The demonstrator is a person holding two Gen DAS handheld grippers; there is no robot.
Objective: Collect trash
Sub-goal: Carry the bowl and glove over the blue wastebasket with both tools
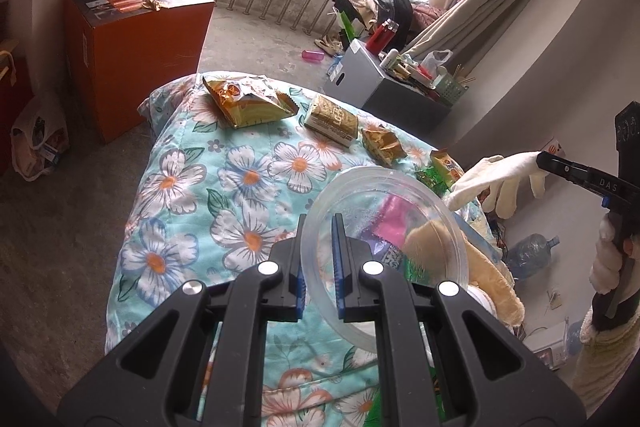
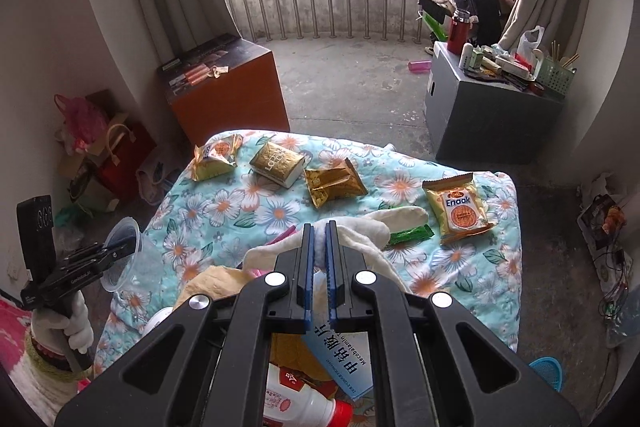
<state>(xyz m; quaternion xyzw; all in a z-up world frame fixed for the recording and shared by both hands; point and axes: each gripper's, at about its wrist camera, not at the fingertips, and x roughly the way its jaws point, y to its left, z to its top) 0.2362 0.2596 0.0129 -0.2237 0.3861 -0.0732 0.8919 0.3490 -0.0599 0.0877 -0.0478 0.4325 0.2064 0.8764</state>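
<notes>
My left gripper (image 1: 319,223) is shut on the rim of a clear plastic cup (image 1: 384,243) and holds it above the floral quilt (image 1: 224,179); the cup also shows in the right wrist view (image 2: 124,251). My right gripper (image 2: 319,233) is shut on a white glove (image 2: 372,227); the glove hangs from it in the left wrist view (image 1: 496,179). Snack wrappers lie on the quilt: a gold bag (image 2: 214,157), a gold box (image 2: 278,163), a crumpled gold wrapper (image 2: 334,181), an Enaak packet (image 2: 458,209) and a green wrapper (image 2: 408,237).
A white bottle with red cap (image 2: 300,401), a blue medicine box (image 2: 344,355) and a yellow cloth (image 2: 224,287) lie near me. An orange box (image 2: 228,87) and a grey box with clutter (image 2: 488,107) stand on the floor beyond the quilt.
</notes>
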